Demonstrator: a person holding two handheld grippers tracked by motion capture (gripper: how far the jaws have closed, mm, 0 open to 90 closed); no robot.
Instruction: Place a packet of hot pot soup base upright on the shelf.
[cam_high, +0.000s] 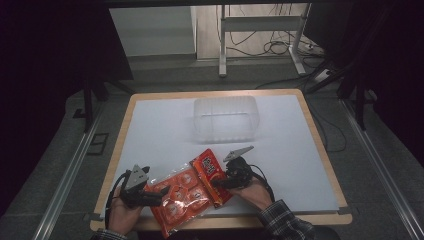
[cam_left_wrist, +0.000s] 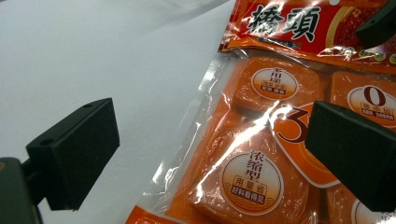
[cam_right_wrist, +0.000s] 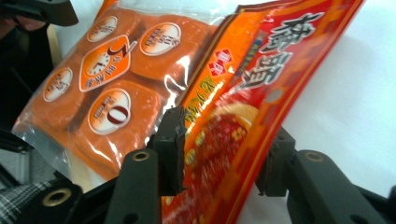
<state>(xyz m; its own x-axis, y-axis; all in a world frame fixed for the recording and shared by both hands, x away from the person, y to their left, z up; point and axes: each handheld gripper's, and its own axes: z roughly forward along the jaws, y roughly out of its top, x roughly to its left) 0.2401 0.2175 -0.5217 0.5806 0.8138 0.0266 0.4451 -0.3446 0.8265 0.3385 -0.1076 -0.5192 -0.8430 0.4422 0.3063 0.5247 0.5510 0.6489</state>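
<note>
Two packs lie low in the frame: my right gripper (cam_high: 220, 183) is clenched on the red sachet (cam_high: 211, 172), my left gripper (cam_high: 159, 196) spread loose over the clear bag (cam_high: 177, 200). Gripped by one edge, the glossy sachet could slide free.

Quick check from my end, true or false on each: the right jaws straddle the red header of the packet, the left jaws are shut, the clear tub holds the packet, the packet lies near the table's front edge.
1. The right gripper has the packet by its red header: true, the header stands between its jaws.
2. The left gripper is shut: false, its jaws stand wide apart over the packet.
3. The tub holds the packet: false, the tub is empty.
4. The packet lies near the table's front edge: true.
</note>
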